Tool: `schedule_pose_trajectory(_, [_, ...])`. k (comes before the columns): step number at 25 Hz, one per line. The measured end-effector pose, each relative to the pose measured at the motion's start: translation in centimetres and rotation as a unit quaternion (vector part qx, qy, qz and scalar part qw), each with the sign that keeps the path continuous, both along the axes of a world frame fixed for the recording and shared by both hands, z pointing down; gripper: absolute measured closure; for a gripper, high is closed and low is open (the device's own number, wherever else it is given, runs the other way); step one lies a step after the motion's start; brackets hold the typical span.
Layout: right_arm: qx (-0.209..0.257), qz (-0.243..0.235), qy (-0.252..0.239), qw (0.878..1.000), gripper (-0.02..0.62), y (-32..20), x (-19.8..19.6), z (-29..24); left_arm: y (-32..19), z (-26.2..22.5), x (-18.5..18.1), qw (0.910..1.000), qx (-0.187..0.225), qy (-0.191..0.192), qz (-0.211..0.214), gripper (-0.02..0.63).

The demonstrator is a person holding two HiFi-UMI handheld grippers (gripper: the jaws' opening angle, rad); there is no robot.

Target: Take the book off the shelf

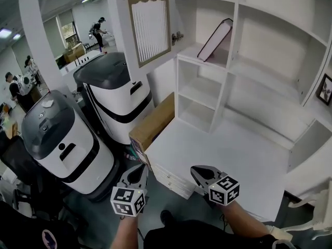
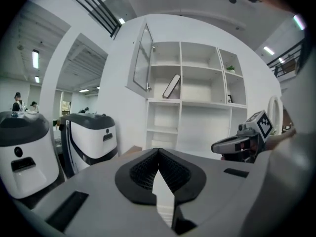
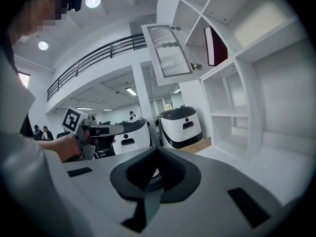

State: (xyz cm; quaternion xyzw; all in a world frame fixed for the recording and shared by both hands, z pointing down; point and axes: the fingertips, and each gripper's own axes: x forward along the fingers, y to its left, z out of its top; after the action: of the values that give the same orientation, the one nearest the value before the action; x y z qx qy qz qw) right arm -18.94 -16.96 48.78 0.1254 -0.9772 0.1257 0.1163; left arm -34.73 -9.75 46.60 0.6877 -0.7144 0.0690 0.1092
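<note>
A dark-covered book (image 1: pixel 215 39) leans tilted in an upper cubby of the white shelf unit (image 1: pixel 233 71). It also shows in the left gripper view as the book (image 2: pixel 171 86) and high in the right gripper view as the book (image 3: pixel 216 46). My left gripper (image 1: pixel 140 169) and right gripper (image 1: pixel 197 171) hang low, side by side, well short of the shelf and far below the book. Both are shut with nothing between their jaws. From each gripper's camera I see the other one: the right gripper (image 2: pixel 237 144) and the left gripper (image 3: pixel 106 130).
An open cabinet door (image 1: pixel 150 22) with a ribbed pane swings out left of the book's cubby. Two white and grey machines (image 1: pixel 67 139) (image 1: pixel 116 95) stand at the left, with a cardboard box (image 1: pixel 153 121) against the shelf's low white counter (image 1: pixel 228 154). A framed picture (image 1: pixel 326 90) sits at the right.
</note>
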Motion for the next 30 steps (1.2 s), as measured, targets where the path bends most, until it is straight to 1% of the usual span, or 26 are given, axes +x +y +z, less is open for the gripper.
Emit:
schedule_pose_trajectory(2, [0.002, 0.004, 0.001, 1.0, 0.581, -0.7, -2.6, -0.4, -1.4, -0.1, -1.7, 0.9999, -0.001, -0.009, 0.014, 0.597])
schedule_pose_trajectory(5, [0.004, 0.009, 0.002, 1.0, 0.582, -1.3, -5.6, -0.7, -3.4, 0.1, -3.7, 0.9994, -0.001, -0.01, 0.032, 0.595])
schedule_pose_trajectory(8, [0.005, 0.024, 0.01, 1.0, 0.581, -2.3, -6.6, -0.4, -5.5, 0.3, -4.5, 0.9985, -0.001, -0.004, 0.054, 0.597])
schedule_pose_trajectory(12, [-0.009, 0.056, 0.024, 0.998, 0.582, -4.3, -5.6, 0.8, -7.8, 0.4, -4.2, 0.9967, -0.001, -0.002, 0.081, 0.597])
schedule_pose_trajectory(15, [-0.019, 0.084, 0.019, 0.996, 0.582, -6.4, -4.6, 0.9, -10.1, 0.3, -4.0, 0.9958, -0.004, 0.003, 0.092, 0.595])
schedule_pose_trajectory(20, [-0.024, 0.113, 0.02, 0.993, 0.582, -10.0, -2.4, 0.6, -13.3, -0.6, -1.8, 0.9936, -0.001, 0.004, 0.113, 0.595])
schedule_pose_trajectory(24, [-0.013, 0.124, 0.007, 0.992, 0.582, -12.8, -1.0, -0.8, -15.9, -1.0, -0.4, 0.9924, -0.005, 0.006, 0.123, 0.595])
schedule_pose_trajectory(30, [-0.03, 0.136, 0.005, 0.99, 0.581, -15.4, 1.9, 0.4, -19.7, -0.8, 2.4, 0.9911, -0.014, 0.001, 0.132, 0.595])
